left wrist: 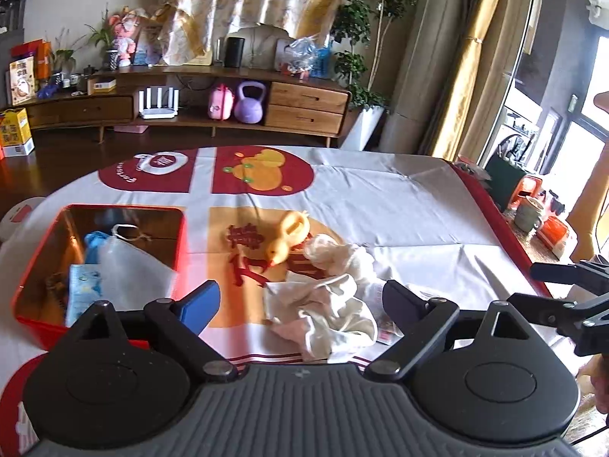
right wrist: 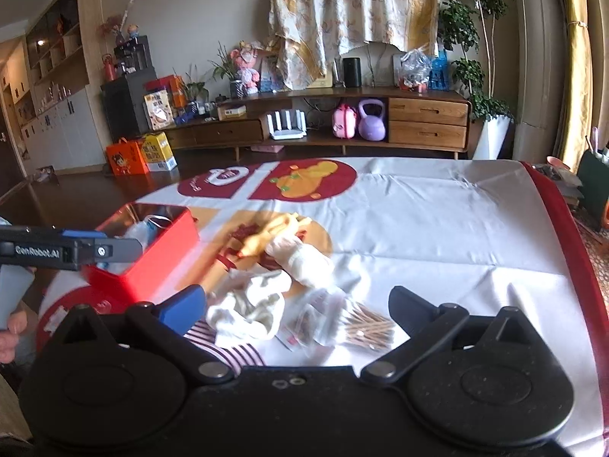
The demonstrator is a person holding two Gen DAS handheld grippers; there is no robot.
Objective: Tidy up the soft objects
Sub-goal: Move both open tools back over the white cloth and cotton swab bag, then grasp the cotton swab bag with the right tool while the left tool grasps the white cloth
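A crumpled cream cloth lies on the printed tablecloth, just ahead of both grippers. Behind it rests a yellow rubber duck beside a rolled white cloth. A red tin box stands at the left and holds a white mesh bag and blue packets. My left gripper is open above the cream cloth, with nothing pressed between its pads. My right gripper is open over clear packets and a bundle of cotton swabs; the cream cloth lies by its left finger.
The table drops off at its red right edge. Beyond it stands a wooden sideboard with a purple kettlebell and a potted tree. The other gripper shows at each view's side, and a hand at the left.
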